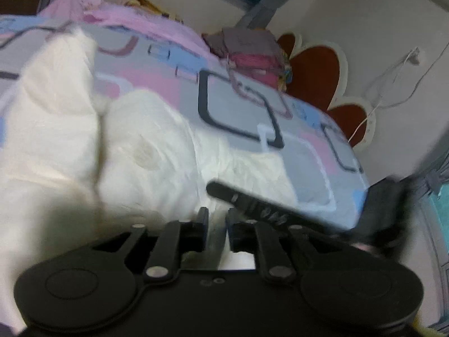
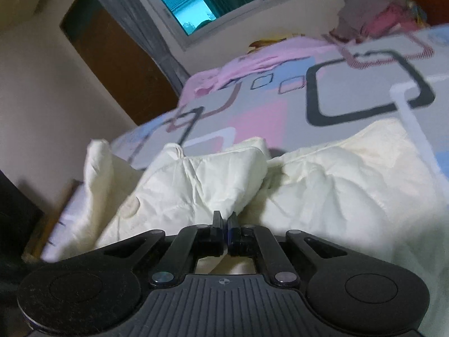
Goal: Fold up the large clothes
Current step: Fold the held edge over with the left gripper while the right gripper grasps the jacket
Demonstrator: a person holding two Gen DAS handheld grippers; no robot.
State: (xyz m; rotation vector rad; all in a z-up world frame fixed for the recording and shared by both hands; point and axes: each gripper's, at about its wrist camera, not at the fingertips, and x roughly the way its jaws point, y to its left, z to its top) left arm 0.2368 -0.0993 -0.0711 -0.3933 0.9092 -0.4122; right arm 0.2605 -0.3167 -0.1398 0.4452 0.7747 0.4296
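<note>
Garment [image 2: 322, 174], cream and crumpled, lies bunched along the bed's [image 2: 252, 106] near edge. Right gripper [image 2: 224, 219] is pinched together on its fabric; left gripper [image 1: 216, 216] stands slightly apart over cloth. Gathering step; next, lift and spread flat.

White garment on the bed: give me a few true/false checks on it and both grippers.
1. The white garment lies on a patterned bedsheet. True.
2. The right gripper has its jaws wide open. False: they are together at the garment's near edge.
3. The left gripper has a narrow gap between its fingers, with white fabric showing in it. True.
4. The garment is dark blue. False: it is white to cream.
5. A pile of reddish and grey clothes sits at the far end of the bed. True.
</note>
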